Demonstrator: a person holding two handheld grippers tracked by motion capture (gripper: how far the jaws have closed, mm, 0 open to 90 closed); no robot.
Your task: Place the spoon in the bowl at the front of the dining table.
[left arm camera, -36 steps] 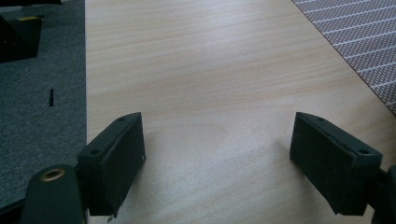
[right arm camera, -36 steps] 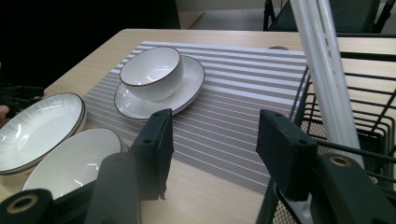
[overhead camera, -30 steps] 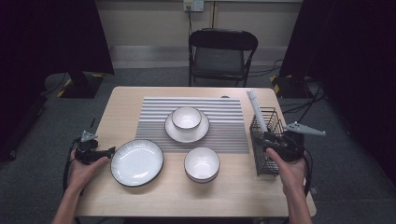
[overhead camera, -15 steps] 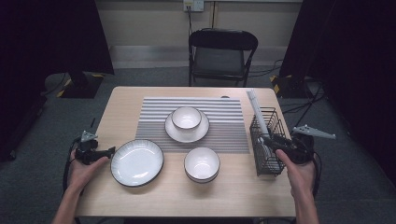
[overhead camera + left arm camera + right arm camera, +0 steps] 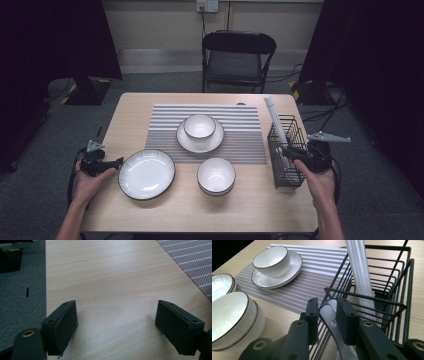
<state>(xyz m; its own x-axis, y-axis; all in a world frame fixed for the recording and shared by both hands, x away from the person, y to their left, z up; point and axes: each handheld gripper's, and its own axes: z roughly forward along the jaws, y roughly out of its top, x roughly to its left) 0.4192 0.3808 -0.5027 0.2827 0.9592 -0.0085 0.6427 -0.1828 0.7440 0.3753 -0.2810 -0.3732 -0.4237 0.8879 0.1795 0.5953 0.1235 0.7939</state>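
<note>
Nearest to us, our right tongs [image 5: 325,315] have just been closing and now pinch the handle of a white spoon [image 5: 331,315] that stands in the near corner of the black wire basket [image 5: 287,155] at the right edge of the counter [image 5: 250,205]; the spoon has not yet left the basket. Our left tongs [image 5: 116,325] hover wide apart over bare wood at the counter's left side, holding nothing. We judge the job barely begun: the grip is made, while lifting the spoon out and setting it by the dishes is left. Further off lie the flat plate [image 5: 146,174] and the stacked bowls [image 5: 216,176], then the bowl on its saucer [image 5: 200,127] on the striped mat [image 5: 245,135]. The spoon's bowl end is hidden inside the basket, and we cannot make out what the long white sticks [image 5: 359,270] are.
</note>
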